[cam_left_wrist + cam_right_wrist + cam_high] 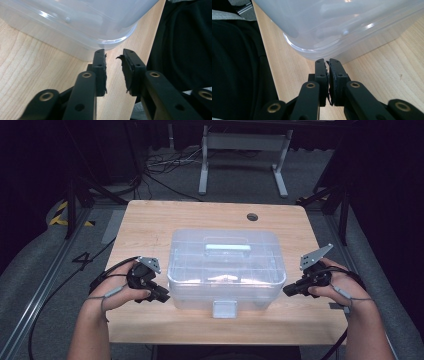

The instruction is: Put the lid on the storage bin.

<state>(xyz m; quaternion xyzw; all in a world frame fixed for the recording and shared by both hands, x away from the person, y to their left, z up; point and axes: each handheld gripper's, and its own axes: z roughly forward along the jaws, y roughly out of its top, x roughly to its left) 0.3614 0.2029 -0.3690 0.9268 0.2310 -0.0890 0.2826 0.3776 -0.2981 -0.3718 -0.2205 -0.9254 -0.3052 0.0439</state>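
A clear plastic box (pixel 226 270) with a lid and a pale handle (pixel 228 248) sits in the middle of the frame in the high view, on a light wooden table (pixel 150 220). Its front latch (pixel 224 309) hangs close to the table's lower edge, with only a narrow strip of bare wood below it. Wider bare wood lies above the box, up to a round hole (pixel 252 216) near the upper right of the tabletop, and bare strips run along both sides.

The left tool (pixel 161 294) lies at the lower left corner of the box, held level by the left hand (pixel 122 292), and points right toward the box wall. In the left gripper view its jaws stand a little apart with nothing between them, tips just short of the rounded box corner (pixel 117 37).

The right tool (pixel 291 290) lies at the lower right corner, gripped by the right hand (pixel 335 287) and pointing left. In the right gripper view its jaws are almost together, empty, tips just below the box corner (pixel 297 46).

On the grey floor at the left of the frame is a painted "4" (pixel 82 260).
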